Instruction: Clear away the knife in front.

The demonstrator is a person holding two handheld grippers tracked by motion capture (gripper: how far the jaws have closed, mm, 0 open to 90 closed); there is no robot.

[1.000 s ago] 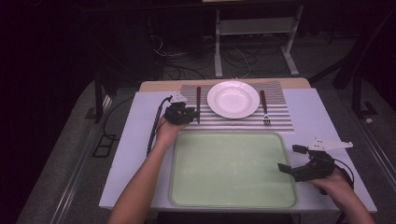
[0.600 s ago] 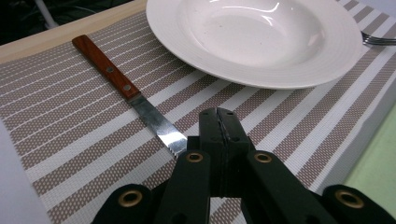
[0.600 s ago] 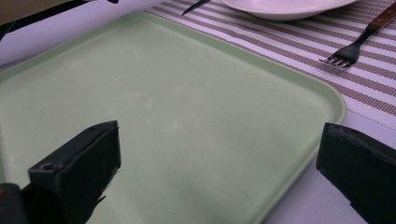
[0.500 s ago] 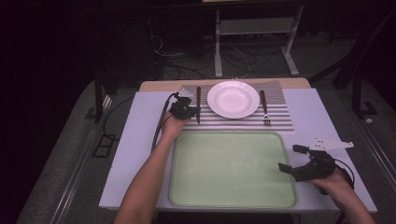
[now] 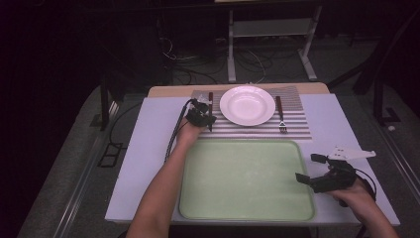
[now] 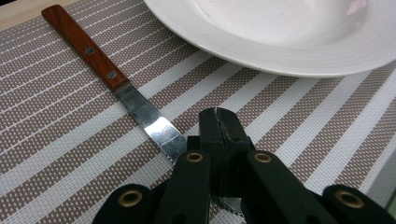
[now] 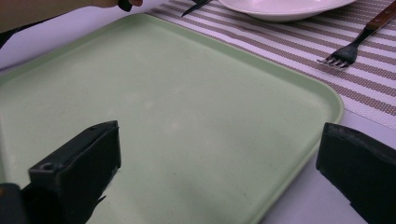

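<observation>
The left gripper (image 5: 202, 113) reached over the striped placemat (image 5: 297, 124) at the far side of the table (image 5: 148, 148), its jaws pressed together over the blade of a wooden-handled knife (image 6: 112, 79). In the left gripper view the blade ran under the closed jaws; whether they pinched the steel or merely rested on it could not be told. The knife lay just left of the white plate (image 5: 247, 105), handle pointing away from the person. A fork (image 5: 280, 115) with a wooden handle lay on the mat just right of the plate, tines toward the green tray (image 5: 247, 198). The right gripper (image 5: 317, 171) hovered at the tray's right edge, jaws wide apart and holding nothing, one jaw over the tray, the other beyond its rim.
</observation>
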